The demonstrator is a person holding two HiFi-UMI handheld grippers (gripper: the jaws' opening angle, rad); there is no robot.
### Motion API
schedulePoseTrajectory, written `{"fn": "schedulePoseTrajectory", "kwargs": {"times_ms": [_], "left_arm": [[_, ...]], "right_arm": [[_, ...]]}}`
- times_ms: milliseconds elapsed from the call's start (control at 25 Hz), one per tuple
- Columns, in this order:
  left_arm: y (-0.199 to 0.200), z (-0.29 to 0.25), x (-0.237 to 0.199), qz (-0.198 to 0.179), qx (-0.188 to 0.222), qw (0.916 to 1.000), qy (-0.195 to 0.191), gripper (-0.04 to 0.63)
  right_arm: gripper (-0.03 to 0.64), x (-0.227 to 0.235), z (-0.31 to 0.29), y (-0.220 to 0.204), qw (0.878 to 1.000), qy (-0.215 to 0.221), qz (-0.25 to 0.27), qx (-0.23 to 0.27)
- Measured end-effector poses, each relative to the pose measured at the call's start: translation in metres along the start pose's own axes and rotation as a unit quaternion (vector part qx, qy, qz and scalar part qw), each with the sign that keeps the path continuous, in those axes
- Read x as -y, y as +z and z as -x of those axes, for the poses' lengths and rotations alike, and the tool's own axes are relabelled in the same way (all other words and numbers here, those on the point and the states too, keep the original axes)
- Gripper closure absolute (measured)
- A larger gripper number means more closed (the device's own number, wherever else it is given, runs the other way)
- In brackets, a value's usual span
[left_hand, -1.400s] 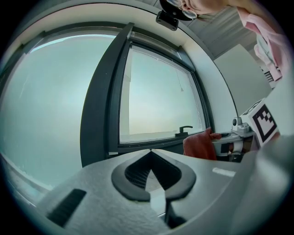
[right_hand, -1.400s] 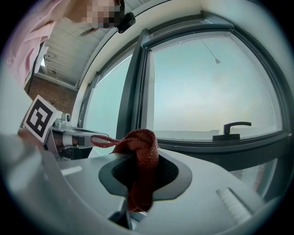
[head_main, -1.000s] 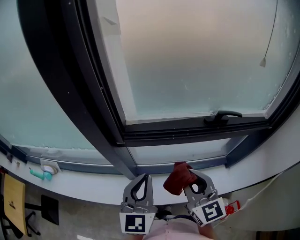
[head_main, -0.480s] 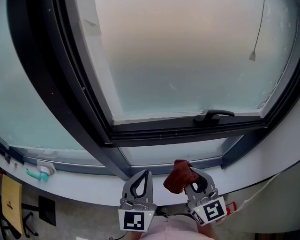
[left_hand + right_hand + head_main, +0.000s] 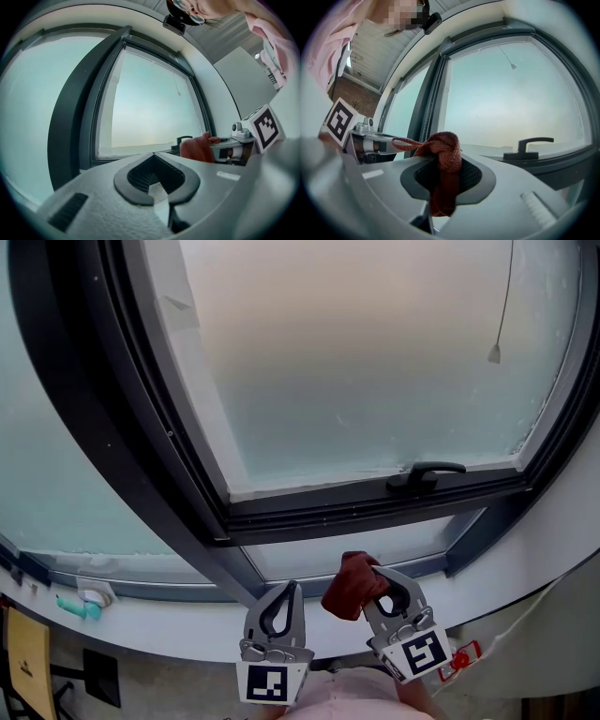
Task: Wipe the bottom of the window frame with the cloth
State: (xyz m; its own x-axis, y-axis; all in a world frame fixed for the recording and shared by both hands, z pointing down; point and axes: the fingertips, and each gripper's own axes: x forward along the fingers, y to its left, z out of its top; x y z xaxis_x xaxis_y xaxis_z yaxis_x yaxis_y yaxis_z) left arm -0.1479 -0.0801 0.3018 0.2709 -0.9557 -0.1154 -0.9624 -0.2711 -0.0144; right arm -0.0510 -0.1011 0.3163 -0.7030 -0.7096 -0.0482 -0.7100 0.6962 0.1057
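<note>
Right now your right gripper (image 5: 378, 577) has its jaws clamped tight on the red cloth (image 5: 350, 585), which bunches at their tips just below the window frame (image 5: 375, 507). Your left gripper (image 5: 292, 589), just beside it, has its jaws closed on nothing

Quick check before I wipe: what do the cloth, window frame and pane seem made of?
Cloth: rust-red woven textile, soft; coarse ribbed weave and a loose loop show. Window frame: dark grey, smooth matt, probably painted metal, possibly plastic. Pane: frosted translucent glass, likely; light passes, nothing shows through.
</note>
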Motion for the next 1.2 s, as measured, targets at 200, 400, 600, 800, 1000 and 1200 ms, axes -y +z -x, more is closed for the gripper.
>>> {"fn": "schedulePoseTrajectory", "kwargs": {"times_ms": [200, 400, 600, 800, 1000, 1200], "left_arm": [[0.011, 0.014, -0.034, 0.002, 0.006, 0.9997, 0.023, 0.598], [0.014, 0.027, -0.065, -0.007, 0.001, 0.9993, 0.037, 0.598], [0.015, 0.034, -0.088, -0.005, 0.005, 0.999, 0.043, 0.598], [0.014, 0.041, -0.109, 0.0, -0.001, 0.9985, 0.054, 0.598], [0.015, 0.043, -0.127, -0.001, 0.008, 0.9984, 0.056, 0.598], [0.014, 0.041, -0.138, -0.004, 0.008, 0.9986, 0.052, 0.598]], "right_arm": [[0.546, -0.01, -0.048, 0.041, 0.999, 0.008, 0.022, 0.046], [0.546, -0.029, -0.114, 0.076, 0.994, 0.024, 0.05, 0.091], [0.546, -0.047, -0.18, 0.057, 0.997, 0.031, 0.073, 0.011], [0.546, -0.063, -0.228, 0.033, 0.995, 0.045, 0.077, -0.049], [0.546, -0.068, -0.245, 0.015, 0.985, 0.035, 0.131, -0.103], [0.554, -0.072, -0.253, 0.002, 0.971, 0.031, 0.178, -0.159]]}}
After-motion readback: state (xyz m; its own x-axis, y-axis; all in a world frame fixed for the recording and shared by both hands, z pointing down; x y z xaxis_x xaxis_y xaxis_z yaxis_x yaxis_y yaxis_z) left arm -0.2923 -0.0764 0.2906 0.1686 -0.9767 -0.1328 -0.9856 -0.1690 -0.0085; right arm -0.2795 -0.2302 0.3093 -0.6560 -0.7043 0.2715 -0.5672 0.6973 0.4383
